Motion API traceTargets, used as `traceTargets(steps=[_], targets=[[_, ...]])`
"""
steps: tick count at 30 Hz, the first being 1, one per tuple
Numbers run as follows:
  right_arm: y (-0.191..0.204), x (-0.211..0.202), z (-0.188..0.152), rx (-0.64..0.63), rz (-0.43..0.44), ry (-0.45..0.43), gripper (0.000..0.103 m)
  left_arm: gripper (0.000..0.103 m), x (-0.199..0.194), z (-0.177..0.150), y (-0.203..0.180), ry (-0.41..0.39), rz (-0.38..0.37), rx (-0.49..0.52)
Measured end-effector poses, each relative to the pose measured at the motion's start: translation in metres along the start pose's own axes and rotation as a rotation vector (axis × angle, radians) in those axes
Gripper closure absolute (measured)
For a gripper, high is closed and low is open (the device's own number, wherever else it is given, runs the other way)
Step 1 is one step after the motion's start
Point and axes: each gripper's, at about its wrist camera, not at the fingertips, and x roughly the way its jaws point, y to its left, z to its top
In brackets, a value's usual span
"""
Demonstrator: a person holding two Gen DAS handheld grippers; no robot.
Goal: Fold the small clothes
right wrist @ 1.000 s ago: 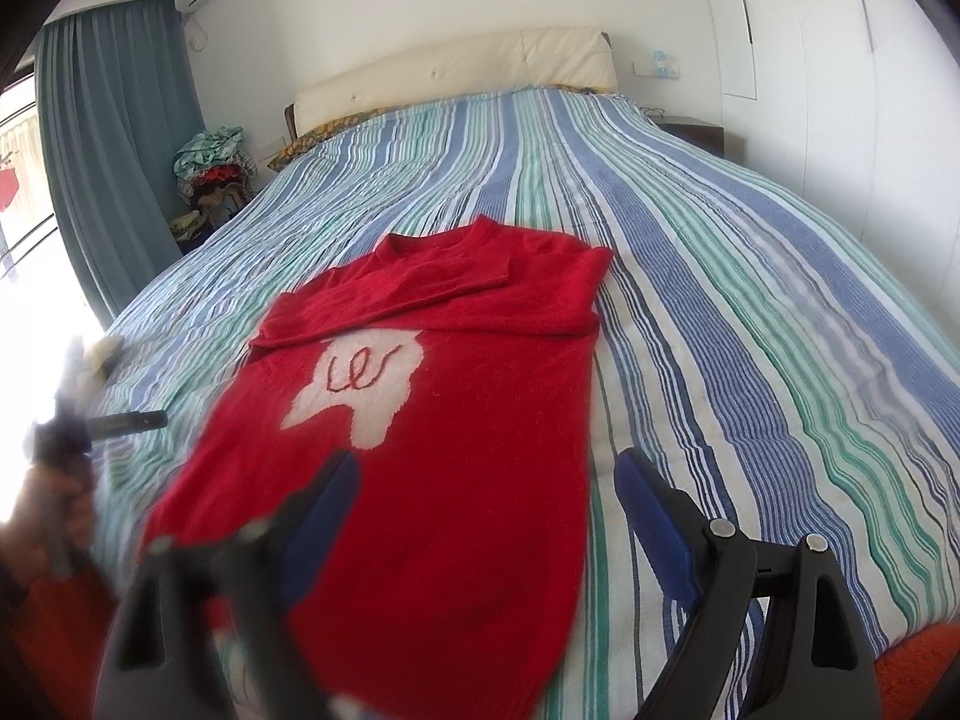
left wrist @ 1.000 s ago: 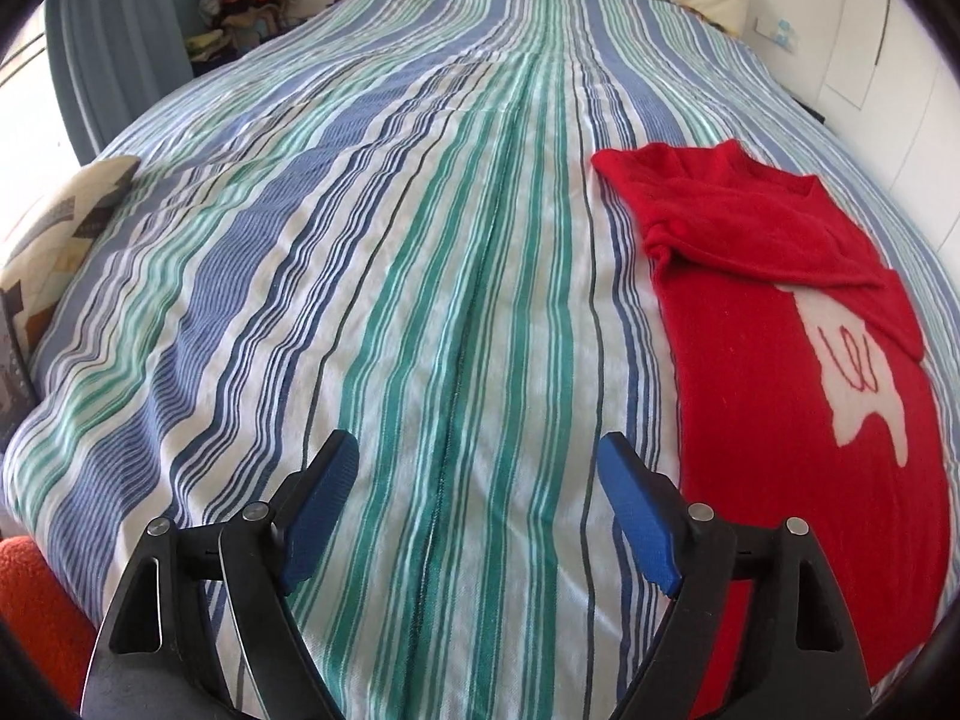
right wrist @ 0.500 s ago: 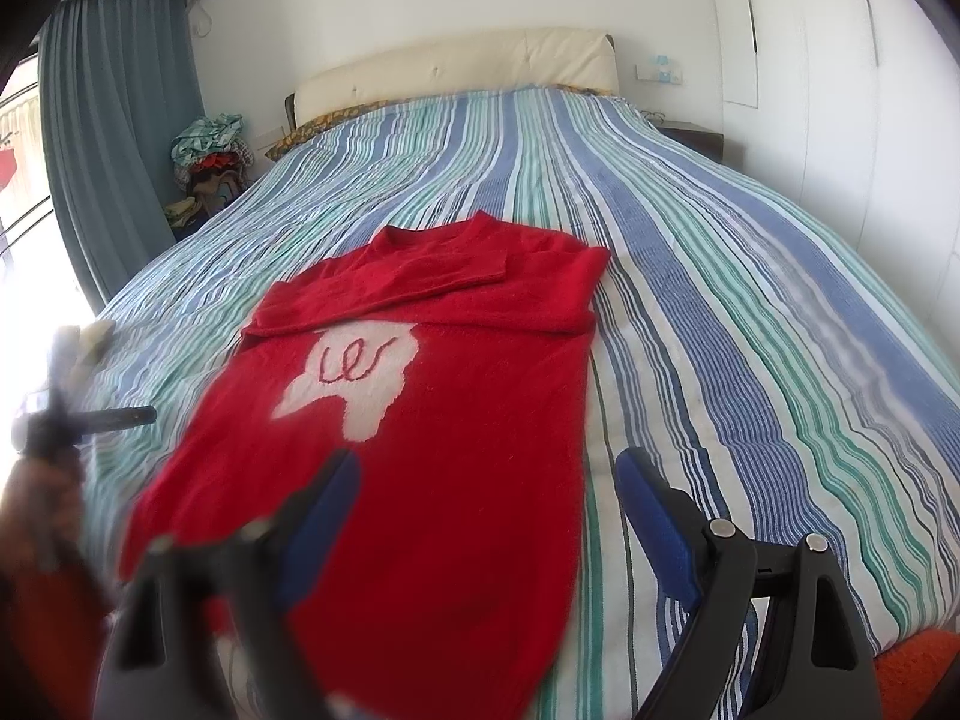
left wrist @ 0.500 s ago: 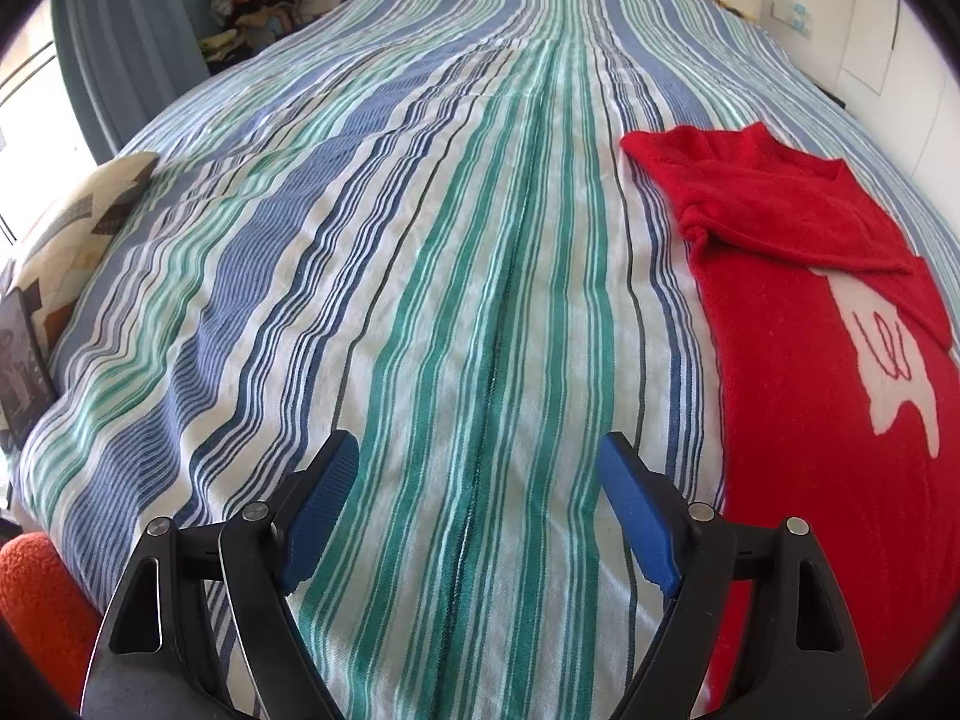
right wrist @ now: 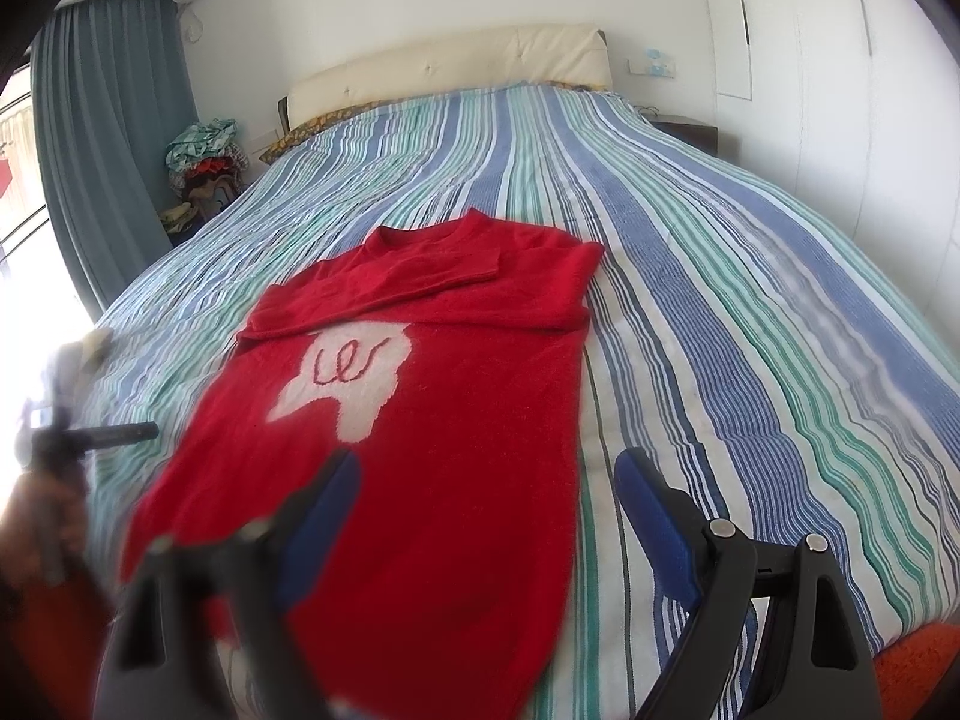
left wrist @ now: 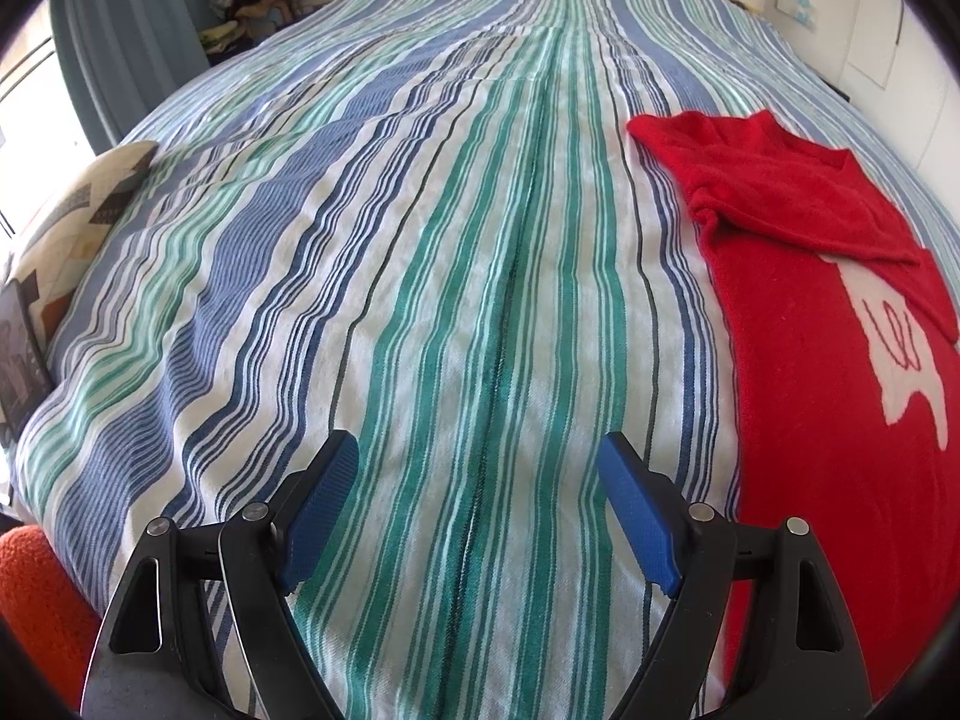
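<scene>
I have both grippers spread wide and holding nothing: the left gripper (left wrist: 477,483) hangs over bare striped bedspread (left wrist: 420,240), with the red sweater (left wrist: 828,420) off to its right, not touching. The right gripper (right wrist: 486,501) sits above the sweater's (right wrist: 432,420) near hem, left finger over the red cloth, right finger over the bedspread (right wrist: 720,300). Sweater lies flat, sleeves folded across the chest above a white patch (right wrist: 348,378); headboard (right wrist: 444,69) behind, curtain (right wrist: 102,138) at left.
</scene>
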Motion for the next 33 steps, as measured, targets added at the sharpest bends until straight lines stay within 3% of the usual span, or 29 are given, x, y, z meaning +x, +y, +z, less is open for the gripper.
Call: traceTargets(steps=[33], targets=[[-0.001,0.007,-0.002,0.002,0.001,0.028,0.017,0.012,0.015,-0.006,-0.001,0.052,-0.001,0.009]])
